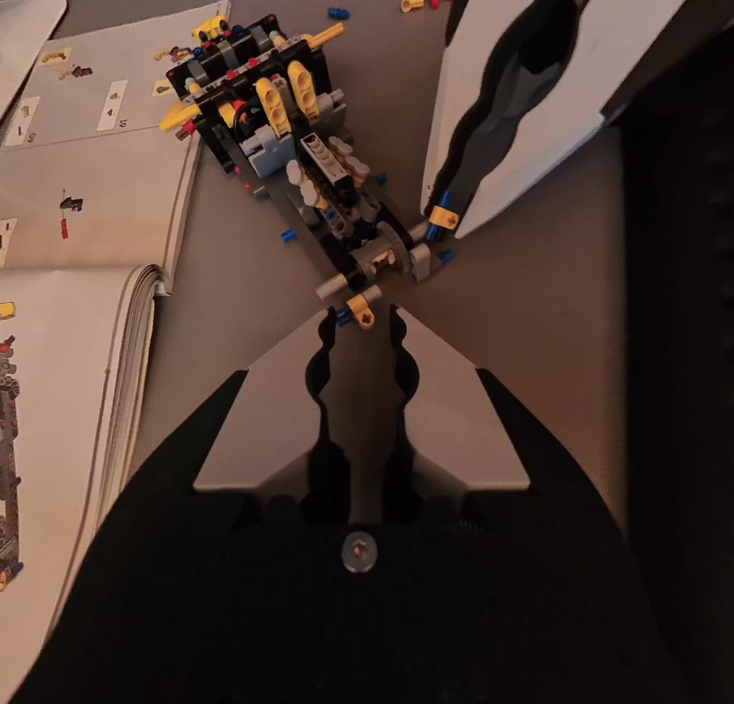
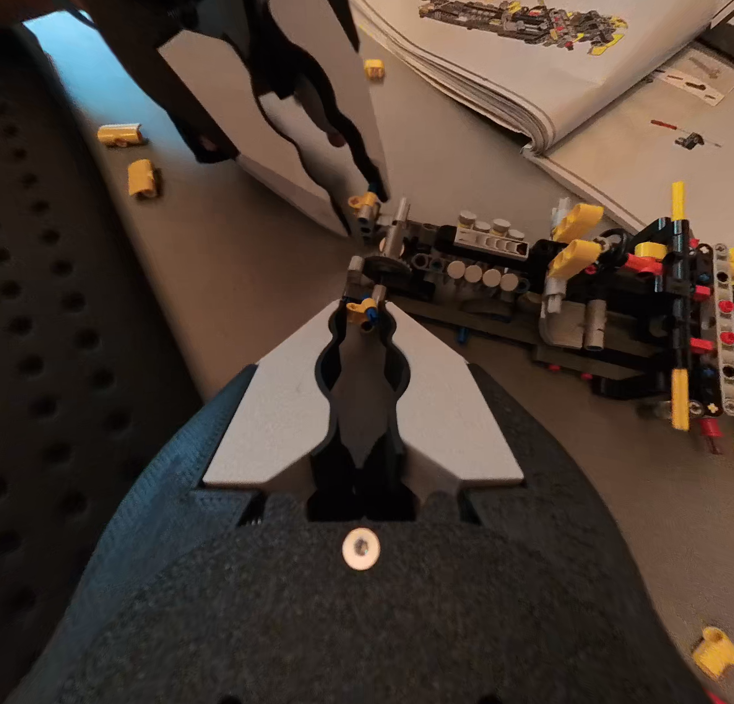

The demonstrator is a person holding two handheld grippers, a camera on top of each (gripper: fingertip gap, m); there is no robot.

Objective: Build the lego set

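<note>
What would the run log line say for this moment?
left gripper: tips around yellow connector at model end, grip unclear | right gripper: shut on second yellow connector | manual: open beside model

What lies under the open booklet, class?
The booklet lies on the grey table, its thick stack of pages curling at the edge. To the side another printed sheet lies flat on the table. Whatever is beneath the pages is covered and cannot be seen.

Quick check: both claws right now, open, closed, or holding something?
Left claw: closed on a yellow connector with blue pin.
Right claw: closed on a second yellow connector with blue pin.
</note>
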